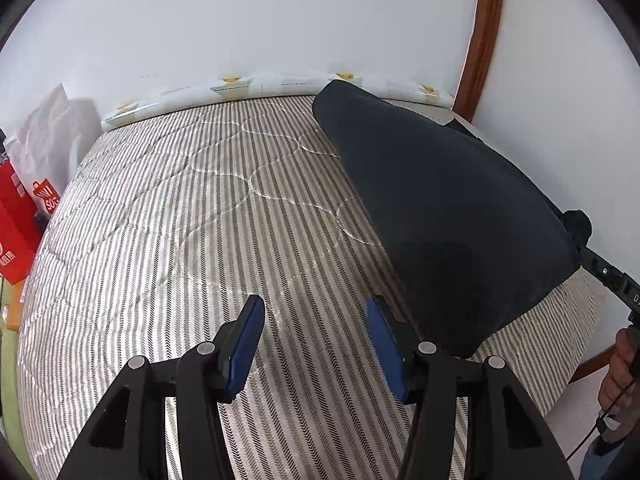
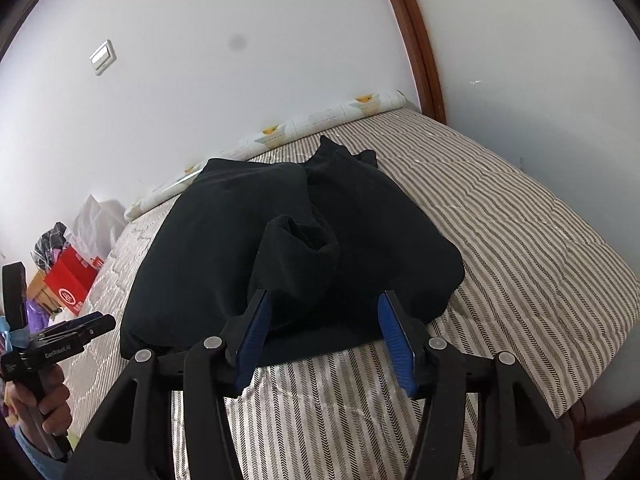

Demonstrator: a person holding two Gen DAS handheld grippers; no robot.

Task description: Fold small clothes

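Observation:
A dark, nearly black garment lies bunched on the striped bed, with a rolled fold standing up near its front edge. My right gripper is open at that front edge; the fold sits between its blue pads, which do not press on it. In the left wrist view the same garment fills the right side. My left gripper is open over bare bed cover just left of the garment, with nothing between its fingers. It also shows at the left of the right wrist view, held by a hand.
The striped quilted bed cover runs to a white wall. A rolled white mat with yellow prints lies along the far edge. Red bags and white plastic bags stand off the left side. A brown wooden frame rises at the back right.

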